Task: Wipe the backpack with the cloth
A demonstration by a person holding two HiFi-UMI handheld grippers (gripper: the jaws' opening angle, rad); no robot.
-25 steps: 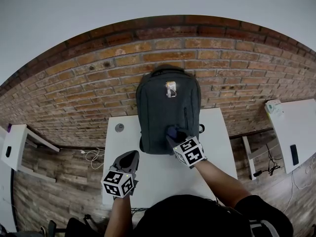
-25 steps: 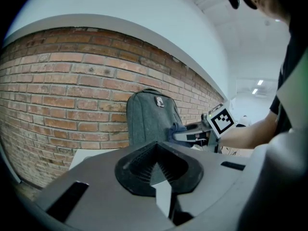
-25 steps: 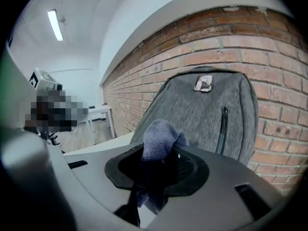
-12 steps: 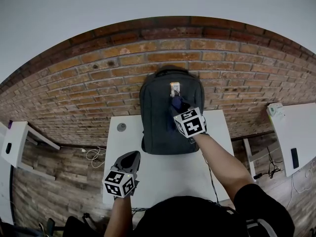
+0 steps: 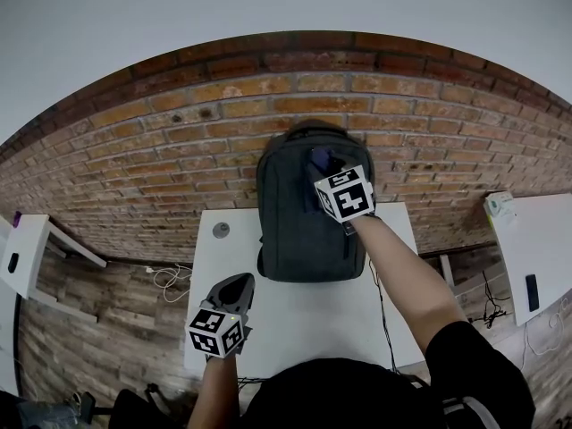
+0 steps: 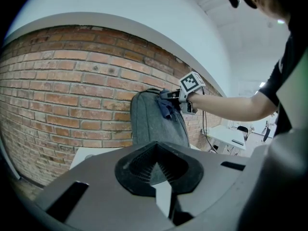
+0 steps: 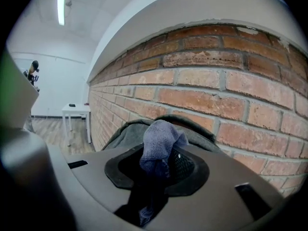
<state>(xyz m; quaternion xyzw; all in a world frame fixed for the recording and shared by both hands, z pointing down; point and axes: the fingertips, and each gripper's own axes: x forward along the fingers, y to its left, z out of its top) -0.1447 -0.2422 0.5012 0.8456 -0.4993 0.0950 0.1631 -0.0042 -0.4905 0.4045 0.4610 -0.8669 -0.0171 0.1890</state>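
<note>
A red brick wall [image 5: 179, 141] is running behind a white table [image 5: 295, 315], and a wood-plank floor is showing around it. A dark grey backpack [image 5: 299, 226] is standing upright at the back of the table, leaning against the bricks, with its front panel facing the person.

The right gripper [image 5: 323, 163] is reaching out on an extended arm to the top of the backpack, just below the carry handle. Its jaws are clamping a blue cloth [image 5: 319, 156], which is bunching out past the tips and pressing on the upper part of the front panel. In the right gripper view the cloth [image 7: 159, 141] is filling the gap between the jaws, with the backpack's rounded top [image 7: 126, 133] and the bricks right behind it.

The left gripper [image 5: 234, 286] is hovering low over the near left part of the table, well apart from the backpack. Its jaws are meeting at the tips with nothing between them [image 6: 155, 148].

A small round grommet [image 5: 220, 230] is sitting in the table's left rear corner.
</note>
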